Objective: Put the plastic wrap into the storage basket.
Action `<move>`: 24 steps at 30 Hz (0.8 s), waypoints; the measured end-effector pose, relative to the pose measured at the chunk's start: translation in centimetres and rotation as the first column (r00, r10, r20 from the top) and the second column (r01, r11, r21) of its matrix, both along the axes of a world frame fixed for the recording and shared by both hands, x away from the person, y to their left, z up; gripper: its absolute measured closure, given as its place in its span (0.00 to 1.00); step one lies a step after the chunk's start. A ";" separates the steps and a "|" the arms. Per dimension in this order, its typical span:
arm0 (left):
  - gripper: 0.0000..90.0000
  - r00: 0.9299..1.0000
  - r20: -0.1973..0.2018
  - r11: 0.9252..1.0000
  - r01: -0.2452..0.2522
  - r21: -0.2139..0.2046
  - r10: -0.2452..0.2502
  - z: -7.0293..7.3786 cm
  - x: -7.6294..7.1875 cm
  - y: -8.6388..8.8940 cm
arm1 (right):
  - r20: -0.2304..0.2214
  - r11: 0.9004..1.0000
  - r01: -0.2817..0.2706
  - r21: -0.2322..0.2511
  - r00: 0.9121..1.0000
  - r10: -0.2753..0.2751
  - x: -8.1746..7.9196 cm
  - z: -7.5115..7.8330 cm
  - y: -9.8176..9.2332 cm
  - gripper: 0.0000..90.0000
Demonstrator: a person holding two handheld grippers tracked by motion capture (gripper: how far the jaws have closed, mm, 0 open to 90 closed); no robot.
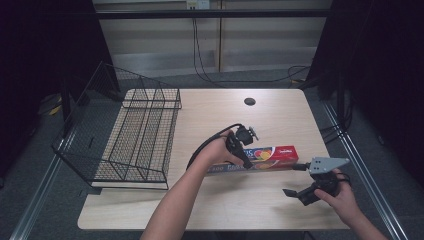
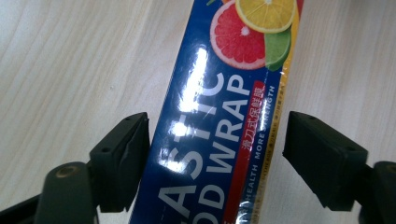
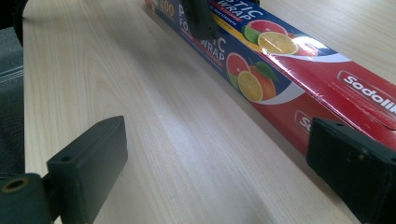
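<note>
Your table (image 1: 210, 200) carries a wire rack (image 1: 142, 135) at the left and the plastic wrap box (image 1: 280, 156) lying flat right of centre. Your left tongs (image 2: 215, 149) straddle the box, gapped, pads not pressing. Your right tongs (image 3: 219, 172) sit open just near of its red end.

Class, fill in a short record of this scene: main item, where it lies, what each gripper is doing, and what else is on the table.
main item: plastic wrap box
position: flat on the wooden table, lengthwise left to right
left gripper: jaws straddle the box, a gap shows at one jaw
right gripper: open, above bare table beside the box's red end
other item: black wire basket at the table's left edge
</note>
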State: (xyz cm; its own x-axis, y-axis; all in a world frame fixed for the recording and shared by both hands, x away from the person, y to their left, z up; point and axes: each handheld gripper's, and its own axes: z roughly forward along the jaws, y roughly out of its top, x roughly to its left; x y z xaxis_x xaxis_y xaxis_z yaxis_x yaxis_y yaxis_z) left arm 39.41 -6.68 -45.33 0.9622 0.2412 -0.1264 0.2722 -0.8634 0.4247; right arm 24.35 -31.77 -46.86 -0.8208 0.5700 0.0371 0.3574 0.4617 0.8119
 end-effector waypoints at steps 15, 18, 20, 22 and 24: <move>0.35 0.999 0.014 0.998 0.044 0.038 -0.045 -0.3 0.3 -0.1 | -0.002 1.000 -0.007 0.001 1.000 0.007 0.0 0.0 0.0 0.06; 0.36 0.998 0.020 0.998 0.051 0.046 -0.052 -0.4 0.2 -0.3 | 0.001 1.000 -0.006 -0.001 1.000 0.006 0.0 0.0 0.0 0.06; 0.36 0.998 0.030 0.997 0.055 0.053 -0.057 -0.5 0.2 -0.4 | 0.003 1.000 -0.003 0.000 1.000 0.003 0.0 0.1 0.0 0.06; 0.36 0.998 0.026 0.997 0.049 0.057 -0.051 -0.5 0.2 -0.5 | 0.004 1.000 -0.003 -0.001 1.000 0.003 0.0 0.0 0.0 0.06; 0.37 0.998 0.039 0.997 0.052 0.064 -0.055 -0.6 0.1 -0.6 | 0.001 1.000 -0.006 0.001 1.000 0.006 0.0 0.0 0.1 0.06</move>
